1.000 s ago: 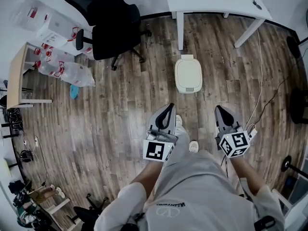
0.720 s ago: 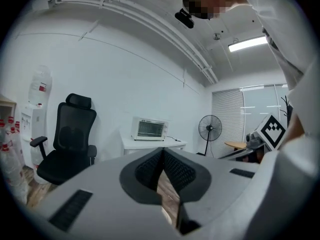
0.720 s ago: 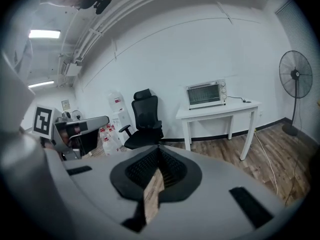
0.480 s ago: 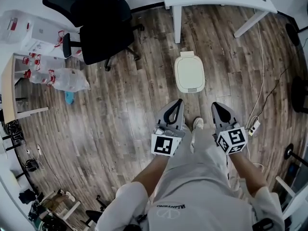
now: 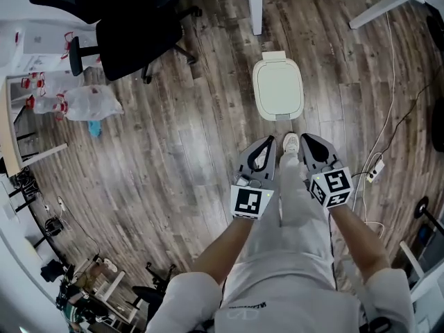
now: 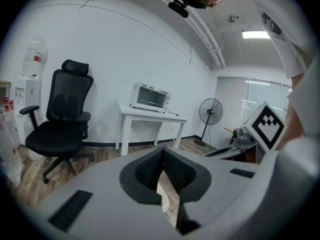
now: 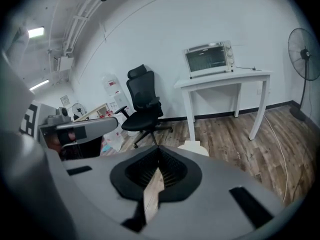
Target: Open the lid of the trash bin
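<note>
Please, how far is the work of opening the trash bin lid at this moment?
Done: only getting near; one shoe is just short of the trash bin. In hand: nothing yet; the left tongs and the right tongs are both shut, empty, clear of the bin. Left: all of the opening, since the lid lies flat and closed.

The head view looked steeply down on the floor (image 5: 173, 151); both gripper views sat low, facing the wall (image 6: 125, 49) — all three shared the black chair (image 5: 132, 33) and trash bin (image 5: 278, 89).
</note>
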Available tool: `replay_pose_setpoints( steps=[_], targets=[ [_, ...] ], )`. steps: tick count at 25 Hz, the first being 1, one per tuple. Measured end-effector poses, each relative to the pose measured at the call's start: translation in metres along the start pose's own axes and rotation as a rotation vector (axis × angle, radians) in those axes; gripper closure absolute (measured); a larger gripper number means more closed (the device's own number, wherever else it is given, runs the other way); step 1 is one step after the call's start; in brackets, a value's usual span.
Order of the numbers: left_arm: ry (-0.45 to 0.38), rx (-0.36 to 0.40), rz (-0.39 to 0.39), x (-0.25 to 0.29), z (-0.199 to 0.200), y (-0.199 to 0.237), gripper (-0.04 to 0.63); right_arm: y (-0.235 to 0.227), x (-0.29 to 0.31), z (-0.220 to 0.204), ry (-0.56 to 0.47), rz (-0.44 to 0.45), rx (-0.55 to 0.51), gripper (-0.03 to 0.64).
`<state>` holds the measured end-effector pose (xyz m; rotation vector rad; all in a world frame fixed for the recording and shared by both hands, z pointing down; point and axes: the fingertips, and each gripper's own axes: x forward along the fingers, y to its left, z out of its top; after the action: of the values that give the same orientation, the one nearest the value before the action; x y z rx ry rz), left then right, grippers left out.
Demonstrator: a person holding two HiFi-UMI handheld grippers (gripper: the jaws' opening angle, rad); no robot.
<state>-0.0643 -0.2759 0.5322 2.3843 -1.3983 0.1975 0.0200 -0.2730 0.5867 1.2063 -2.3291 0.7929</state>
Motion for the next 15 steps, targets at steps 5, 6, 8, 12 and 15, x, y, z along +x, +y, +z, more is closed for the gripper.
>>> replay_pose_setpoints(
  steps=[5,6,8,12,15],
  targets=[
    [0.071,-0.022,0.027,0.028,-0.062,0.021,0.594,-0.033,0.055,-0.047,0.060,-0.026,0.044,0.601],
    [0.080,-0.025,0.029,0.035,-0.075,0.024,0.594,-0.039,0.064,-0.057,0.075,-0.032,0.053,0.601],
    [0.090,-0.044,0.031,0.048,-0.099,0.027,0.594,-0.049,0.079,-0.079,0.108,-0.038,0.074,0.601],
    [0.097,-0.104,0.041,0.065,-0.128,0.032,0.594,-0.065,0.110,-0.122,0.177,-0.024,0.117,0.601],
    [0.106,-0.128,0.045,0.071,-0.145,0.036,0.594,-0.073,0.133,-0.150,0.215,-0.017,0.139,0.601]
  ],
)
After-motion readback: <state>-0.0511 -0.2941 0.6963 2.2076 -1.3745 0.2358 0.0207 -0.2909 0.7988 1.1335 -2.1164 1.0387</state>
